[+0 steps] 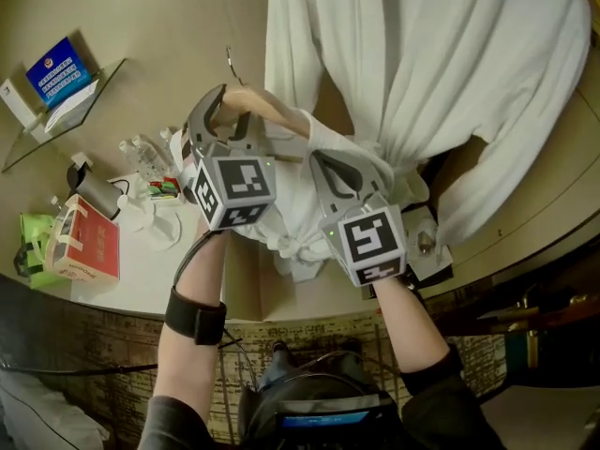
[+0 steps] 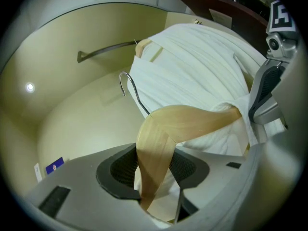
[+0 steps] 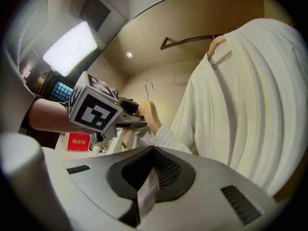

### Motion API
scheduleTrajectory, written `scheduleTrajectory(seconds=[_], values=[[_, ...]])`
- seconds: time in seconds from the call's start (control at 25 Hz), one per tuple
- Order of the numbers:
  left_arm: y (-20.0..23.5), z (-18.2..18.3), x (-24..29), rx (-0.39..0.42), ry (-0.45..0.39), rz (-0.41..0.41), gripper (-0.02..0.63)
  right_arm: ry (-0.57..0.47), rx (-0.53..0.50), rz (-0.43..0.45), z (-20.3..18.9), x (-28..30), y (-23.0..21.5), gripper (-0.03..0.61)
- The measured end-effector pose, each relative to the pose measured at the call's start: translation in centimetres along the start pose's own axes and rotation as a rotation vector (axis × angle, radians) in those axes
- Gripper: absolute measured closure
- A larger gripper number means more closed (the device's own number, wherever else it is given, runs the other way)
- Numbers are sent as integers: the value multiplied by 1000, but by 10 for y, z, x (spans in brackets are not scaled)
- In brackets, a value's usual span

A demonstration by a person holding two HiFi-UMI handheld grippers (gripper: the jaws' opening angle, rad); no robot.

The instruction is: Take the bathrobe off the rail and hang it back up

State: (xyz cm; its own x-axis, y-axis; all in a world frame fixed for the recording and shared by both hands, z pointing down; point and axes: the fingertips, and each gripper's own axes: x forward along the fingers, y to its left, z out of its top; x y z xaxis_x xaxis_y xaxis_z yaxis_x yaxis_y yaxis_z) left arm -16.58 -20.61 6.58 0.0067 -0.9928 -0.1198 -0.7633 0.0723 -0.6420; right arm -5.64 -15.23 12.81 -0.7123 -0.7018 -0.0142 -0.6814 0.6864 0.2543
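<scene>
At the centre of the head view, the bathrobe [image 1: 292, 216] is off the rail and bunched low between the two grippers, draped on a wooden hanger [image 2: 192, 121]. The left gripper [image 2: 155, 170] has its jaws clamped on the hanger's near arm. The metal hook [image 2: 129, 88] stands free in the air at the upper left of that grip. The right gripper [image 3: 150, 179] has its jaws pressed almost together on a thin fold of the white cloth, near the hanger's other end. The rail [image 3: 187, 39] runs across the top of the right gripper view. A second robe [image 1: 422, 54] hangs from it and fills the upper right of the head view. The step in hand looks like the return to the rail. To do it well, both grippers should rise together so the hanger stays level and the robe does not slide off a shoulder. The hook should be kept upright and aimed at the bare stretch of rail left of the second robe's hanger, so as not to snag that robe. The wood is smooth and is held off its middle, so it may twist, and a firm clamp matters. The cloth pinch is best kept until the hook sits on the rail.
</scene>
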Motion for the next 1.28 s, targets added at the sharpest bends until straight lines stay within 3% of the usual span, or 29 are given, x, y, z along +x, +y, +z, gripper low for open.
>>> scheduleTrajectory(seconds=[0.44,0.84,1.04,1.28], values=[[-87,-102,-25,-42,152,-51,428,183,122,74,-130,-6,44,554],[-201,-229,-40,-13,331,-194,430,363,249,136,-272,-20,86,554],[-265,-262,-38,74,319,-276,430,444,317,138,-347,-14,103,554],[-326,-314,-32,32,381,-350,430,531,388,108,-424,-11,112,554]])
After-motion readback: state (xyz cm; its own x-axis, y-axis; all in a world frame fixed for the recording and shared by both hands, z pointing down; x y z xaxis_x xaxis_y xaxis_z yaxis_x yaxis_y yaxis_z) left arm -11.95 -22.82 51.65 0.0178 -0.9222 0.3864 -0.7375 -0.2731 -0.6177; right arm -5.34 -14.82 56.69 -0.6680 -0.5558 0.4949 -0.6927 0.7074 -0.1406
